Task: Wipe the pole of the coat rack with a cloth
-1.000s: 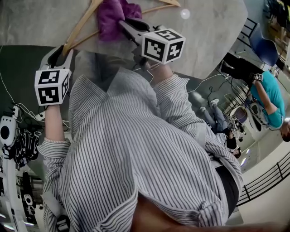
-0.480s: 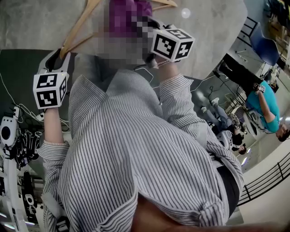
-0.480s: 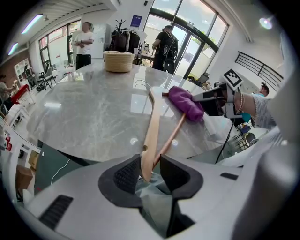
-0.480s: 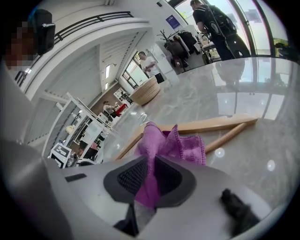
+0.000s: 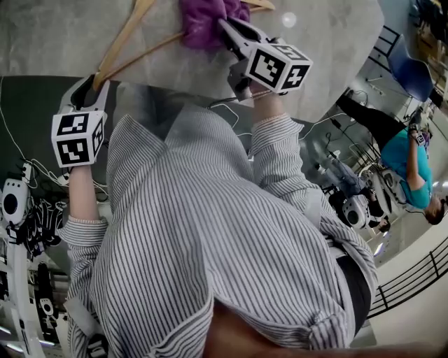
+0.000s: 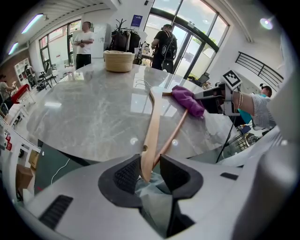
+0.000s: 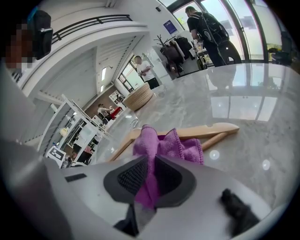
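A wooden coat hanger [image 5: 126,38] lies on the grey marble table [image 5: 56,35]. My left gripper [image 5: 94,78] is shut on the hanger's near end at the table's edge; in the left gripper view the wood [image 6: 152,126] runs up from between the pads of the left gripper [image 6: 150,173]. My right gripper [image 5: 225,28] is shut on a purple cloth [image 5: 203,21] that rests on the hanger's lower bar. In the right gripper view the cloth [image 7: 161,147] bunches out of the right gripper [image 7: 150,176] over the hanger [image 7: 211,131].
A wicker basket [image 6: 118,61] stands at the table's far side. Several people stand beyond the table by the glass doors. Equipment and cables [image 5: 21,231] lie on the floor at my left. A person in teal [image 5: 413,168] is at the right.
My right gripper has carried the purple cloth to the right along the hanger's bar. The left gripper and the hanger's near end have stayed put.
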Action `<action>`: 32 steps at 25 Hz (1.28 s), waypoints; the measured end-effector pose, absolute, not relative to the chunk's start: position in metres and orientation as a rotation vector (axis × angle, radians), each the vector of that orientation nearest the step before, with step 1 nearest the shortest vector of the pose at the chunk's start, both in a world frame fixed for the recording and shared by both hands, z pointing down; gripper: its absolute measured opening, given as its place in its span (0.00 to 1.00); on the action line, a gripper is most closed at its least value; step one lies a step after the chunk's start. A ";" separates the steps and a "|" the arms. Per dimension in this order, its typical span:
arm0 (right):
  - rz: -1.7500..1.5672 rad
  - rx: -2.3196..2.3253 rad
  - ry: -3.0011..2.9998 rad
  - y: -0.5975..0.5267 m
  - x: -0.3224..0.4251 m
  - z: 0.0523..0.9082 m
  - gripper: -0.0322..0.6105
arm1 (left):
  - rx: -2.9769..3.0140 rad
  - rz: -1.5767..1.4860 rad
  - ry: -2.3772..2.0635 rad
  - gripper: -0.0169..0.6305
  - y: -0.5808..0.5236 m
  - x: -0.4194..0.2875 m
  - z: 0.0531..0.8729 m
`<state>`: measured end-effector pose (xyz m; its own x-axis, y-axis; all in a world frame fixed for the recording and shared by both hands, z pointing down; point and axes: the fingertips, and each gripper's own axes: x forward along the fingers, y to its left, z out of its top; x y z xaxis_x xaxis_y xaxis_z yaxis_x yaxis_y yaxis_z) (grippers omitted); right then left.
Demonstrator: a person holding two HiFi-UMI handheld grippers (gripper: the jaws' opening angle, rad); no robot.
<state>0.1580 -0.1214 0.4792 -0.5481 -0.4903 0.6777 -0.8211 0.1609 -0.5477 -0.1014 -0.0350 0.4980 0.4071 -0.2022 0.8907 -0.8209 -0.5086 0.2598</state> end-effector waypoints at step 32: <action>1.200 1.474 -2.032 -0.133 0.196 0.458 0.14 | 2.019 1.038 -0.920 0.25 -0.038 -0.095 0.490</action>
